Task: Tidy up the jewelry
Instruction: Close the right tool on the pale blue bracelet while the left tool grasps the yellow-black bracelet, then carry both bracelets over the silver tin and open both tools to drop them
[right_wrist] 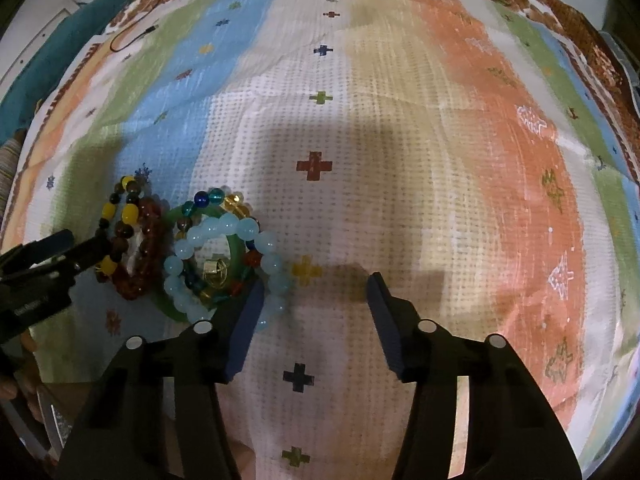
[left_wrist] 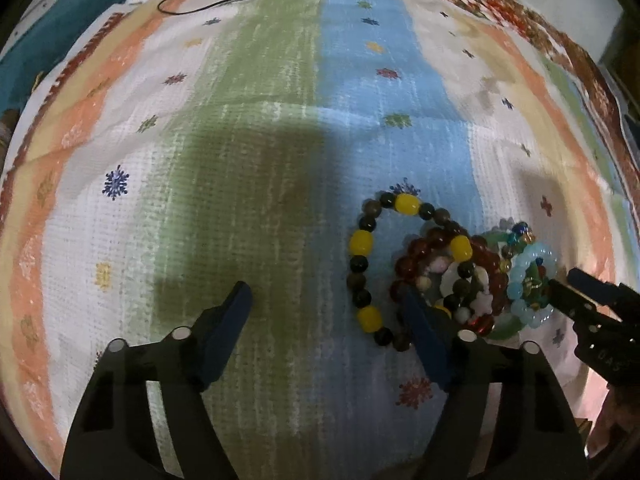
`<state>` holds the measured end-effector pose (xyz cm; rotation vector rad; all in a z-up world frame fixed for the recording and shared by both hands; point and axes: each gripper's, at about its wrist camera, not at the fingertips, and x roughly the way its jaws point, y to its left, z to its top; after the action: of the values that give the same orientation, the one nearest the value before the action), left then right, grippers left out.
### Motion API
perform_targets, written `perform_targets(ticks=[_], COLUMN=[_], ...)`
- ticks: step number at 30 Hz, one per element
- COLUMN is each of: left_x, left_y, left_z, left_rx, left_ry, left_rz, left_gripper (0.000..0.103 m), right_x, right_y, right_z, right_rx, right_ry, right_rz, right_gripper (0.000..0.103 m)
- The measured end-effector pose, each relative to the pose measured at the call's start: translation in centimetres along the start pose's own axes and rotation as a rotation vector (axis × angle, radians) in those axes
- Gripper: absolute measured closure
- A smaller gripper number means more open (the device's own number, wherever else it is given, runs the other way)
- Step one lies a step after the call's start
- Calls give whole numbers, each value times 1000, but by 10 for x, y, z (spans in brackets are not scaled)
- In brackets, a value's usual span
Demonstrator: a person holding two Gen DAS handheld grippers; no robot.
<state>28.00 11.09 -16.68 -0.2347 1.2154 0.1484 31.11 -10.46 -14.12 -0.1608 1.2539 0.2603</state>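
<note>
A pile of bead bracelets lies on the striped cloth. It holds a yellow-and-dark bead bracelet point(left_wrist: 370, 268), a dark red bead bracelet point(left_wrist: 424, 258), a pale blue bead bracelet point(left_wrist: 532, 280) and a green bangle point(right_wrist: 236, 248). My left gripper point(left_wrist: 328, 300) is open, its right finger beside the yellow-and-dark bracelet. My right gripper point(right_wrist: 316, 288) is open, its left finger touching the pale blue bracelet point(right_wrist: 224, 264). The right gripper also shows at the pile's right in the left wrist view point(left_wrist: 576, 284). The left gripper shows at the pile's left in the right wrist view point(right_wrist: 76, 246).
The striped cloth point(left_wrist: 280, 120) with small printed crosses covers the whole surface. A thin black cable point(left_wrist: 208, 0) lies at its far edge. A teal fabric point(left_wrist: 60, 28) sits beyond the far left corner.
</note>
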Motion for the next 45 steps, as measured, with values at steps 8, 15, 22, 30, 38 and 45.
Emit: perform_targets(ticks=[8, 15, 22, 30, 38, 45], left_x=[4, -3, -36, -71, -92, -107], left_y=[-12, -8, -5, -13, -24, -24], left_z=[-7, -4, -5, -5, -9, -15], left_rx=[85, 77, 64, 61, 68, 49], left_ry=[-14, -6, -59, -112, -139, -147], left_rz=[86, 72, 33, -27, -49, -66], left_gripper=[58, 94, 94, 94, 94, 94], right_x=[1, -8, -36, -59, -76, -94], right_y=[8, 6, 7, -2, 3, 14], right_z=[-1, -2, -2, -10, -18, -26], right_rx=[-39, -41, -65, -55, -61, -81], right_ry=[-3, -26, -88, -123, -147, -173], right_rz=[-30, -15, -40, -46, -27, -12], right_gripper=[89, 91, 91, 91, 91, 91])
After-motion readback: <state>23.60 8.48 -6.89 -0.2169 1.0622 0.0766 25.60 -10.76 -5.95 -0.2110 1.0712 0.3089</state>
